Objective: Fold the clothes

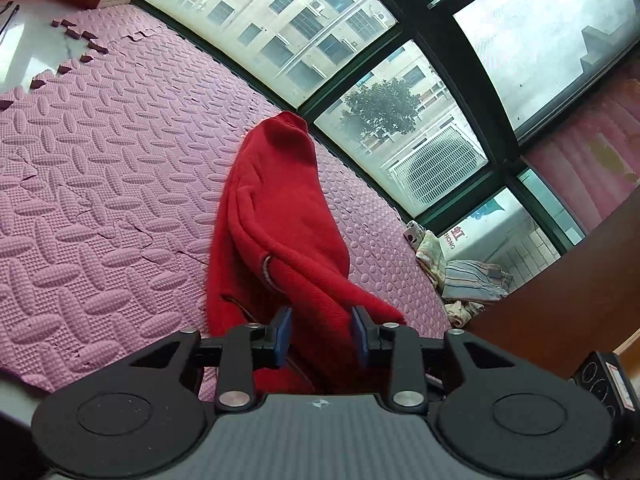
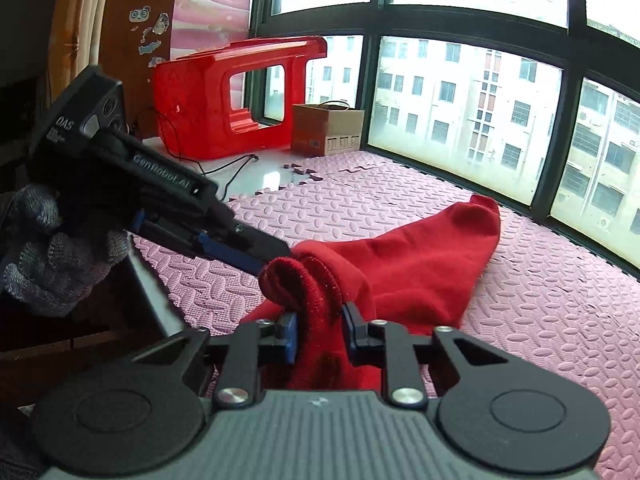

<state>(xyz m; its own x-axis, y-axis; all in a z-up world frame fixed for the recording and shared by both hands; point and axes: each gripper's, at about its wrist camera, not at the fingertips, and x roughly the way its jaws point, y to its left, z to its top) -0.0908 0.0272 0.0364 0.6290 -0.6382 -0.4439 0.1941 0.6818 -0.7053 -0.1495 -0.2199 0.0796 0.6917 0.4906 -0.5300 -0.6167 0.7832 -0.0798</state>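
Observation:
A red fleece garment (image 1: 276, 216) lies stretched over the pink foam mat (image 1: 100, 168), its far end reaching toward the window. My left gripper (image 1: 322, 330) is shut on a thick fold of its near edge. In the right wrist view the same red garment (image 2: 420, 256) runs away to the right, and my right gripper (image 2: 320, 330) is shut on a bunched, rolled hem. The left gripper (image 2: 276, 258), held by a gloved hand (image 2: 44, 252), pinches the cloth just beyond that.
A pile of striped and pale clothes (image 1: 460, 276) sits by the window at the mat's far corner. A brown wooden surface (image 1: 560, 288) stands to the right. A red plastic stool (image 2: 236, 96), a cardboard box (image 2: 328, 128) and a black cable (image 2: 236, 168) lie beyond the mat.

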